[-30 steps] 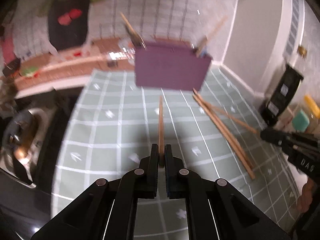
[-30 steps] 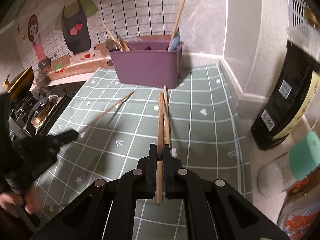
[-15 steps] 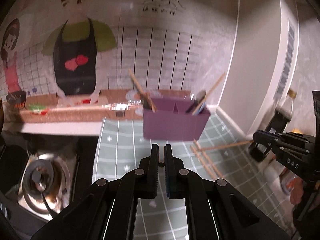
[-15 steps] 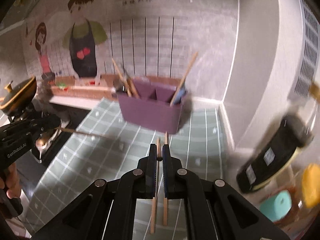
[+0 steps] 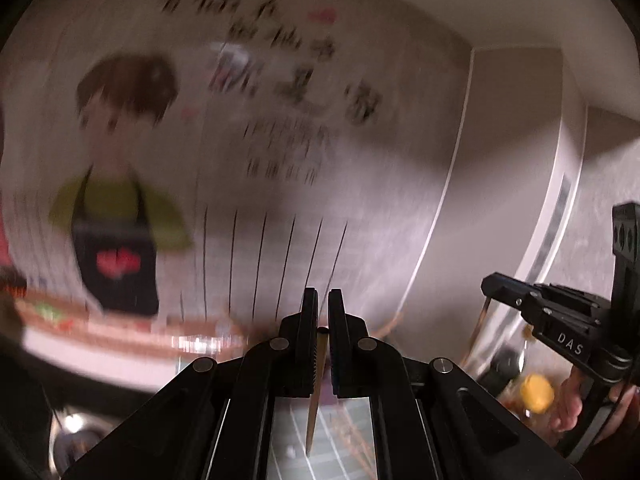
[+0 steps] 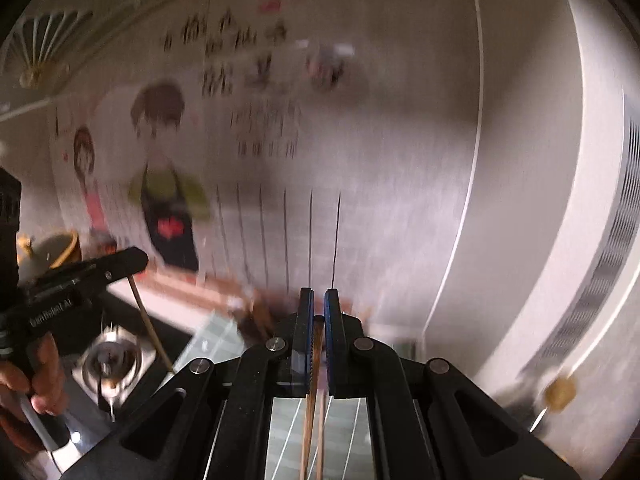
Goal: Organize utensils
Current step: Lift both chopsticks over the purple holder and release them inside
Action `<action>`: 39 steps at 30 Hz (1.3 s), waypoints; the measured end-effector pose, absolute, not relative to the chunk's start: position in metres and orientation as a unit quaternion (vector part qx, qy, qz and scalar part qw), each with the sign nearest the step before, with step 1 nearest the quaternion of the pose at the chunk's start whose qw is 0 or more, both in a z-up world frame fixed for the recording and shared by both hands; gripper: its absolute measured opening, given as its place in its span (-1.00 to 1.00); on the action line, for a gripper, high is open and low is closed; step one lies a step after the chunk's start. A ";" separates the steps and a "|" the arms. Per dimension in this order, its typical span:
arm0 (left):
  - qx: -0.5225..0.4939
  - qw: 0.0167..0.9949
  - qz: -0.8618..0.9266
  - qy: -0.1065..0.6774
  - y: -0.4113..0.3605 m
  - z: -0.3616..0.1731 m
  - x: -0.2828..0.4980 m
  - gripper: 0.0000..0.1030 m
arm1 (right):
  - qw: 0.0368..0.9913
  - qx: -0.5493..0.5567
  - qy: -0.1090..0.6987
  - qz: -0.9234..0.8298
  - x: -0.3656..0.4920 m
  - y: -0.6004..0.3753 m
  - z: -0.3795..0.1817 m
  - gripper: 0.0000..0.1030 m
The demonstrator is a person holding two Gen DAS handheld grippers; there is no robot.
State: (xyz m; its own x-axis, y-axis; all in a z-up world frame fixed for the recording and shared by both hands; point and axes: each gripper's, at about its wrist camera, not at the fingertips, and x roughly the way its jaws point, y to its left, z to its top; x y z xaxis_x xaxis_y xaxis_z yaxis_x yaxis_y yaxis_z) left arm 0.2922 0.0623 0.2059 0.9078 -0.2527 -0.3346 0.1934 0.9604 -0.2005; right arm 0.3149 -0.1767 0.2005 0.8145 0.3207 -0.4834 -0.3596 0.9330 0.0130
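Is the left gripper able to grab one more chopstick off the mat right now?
Probably not. The left gripper is shut on a chopstick already, so its fingers have no free room, and it is raised above the green mat.

Home kitchen, gas burner (image 6: 108, 364), cartoon cook wall sticker (image 6: 168, 192), green grid counter mat (image 6: 216, 340)

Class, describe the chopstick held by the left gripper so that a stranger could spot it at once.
Start at the big cartoon wall mural of a cook in a black apron. Below it, the black left gripper fills the lower frame. Pinched between its fingers hangs one thin pale wooden chopstick, tip down; the right gripper clamps two.
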 end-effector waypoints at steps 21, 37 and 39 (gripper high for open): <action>-0.086 0.975 -0.089 0.186 0.054 0.152 0.433 -0.90 | 0.951 -0.003 0.262 0.162 0.443 -0.152 0.157 -0.90; -0.112 0.946 -0.086 0.291 0.049 0.074 0.462 -0.83 | 0.921 -0.047 0.355 0.156 0.458 -0.136 0.062 -0.77; -0.117 0.949 -0.083 0.279 0.050 0.080 0.455 -0.75 | 0.924 -0.064 0.345 0.151 0.455 -0.132 0.061 -0.50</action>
